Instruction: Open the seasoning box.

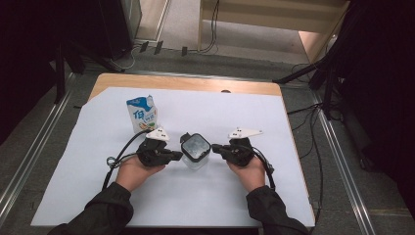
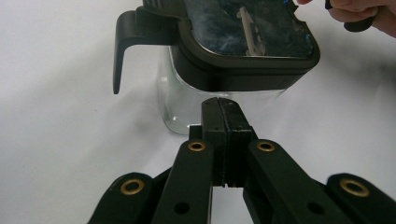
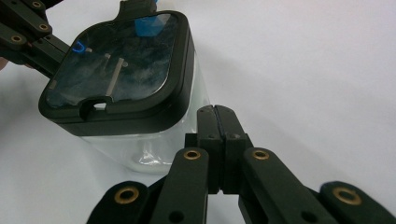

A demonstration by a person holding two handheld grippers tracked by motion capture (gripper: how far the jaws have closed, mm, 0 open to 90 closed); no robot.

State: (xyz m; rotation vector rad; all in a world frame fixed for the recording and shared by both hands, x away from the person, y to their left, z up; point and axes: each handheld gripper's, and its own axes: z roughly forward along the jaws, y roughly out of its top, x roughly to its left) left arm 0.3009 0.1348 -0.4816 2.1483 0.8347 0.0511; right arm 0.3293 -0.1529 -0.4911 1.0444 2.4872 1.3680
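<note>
**Two clenched tongs flank a lidded glass jar**

A person sits at a tabletop (image 1: 274, 161) covered in white paper, holding tongs in each hand. Near the middle of the tabletop, a little toward its near edge, stands a clear square glass jar with a dark lid (image 1: 195, 152). The left tongs (image 1: 177, 155) and right tongs (image 1: 215, 148) point inward at the jar from opposite sides, both clenched on nothing. This looks like a setup for steadying or nudging the jar between two tips rather than pinching it.

The high view alone shows a blue-and-white milk carton (image 1: 142, 113) standing behind the left hand, toward the far left corner. The left gripper view adds a dark latch tab (image 2: 123, 44) hanging from the lid, with the closed tips just beside the glass wall; contact cannot be told. The right gripper view shows a notch (image 3: 95, 103) in the lid's rim.
</note>
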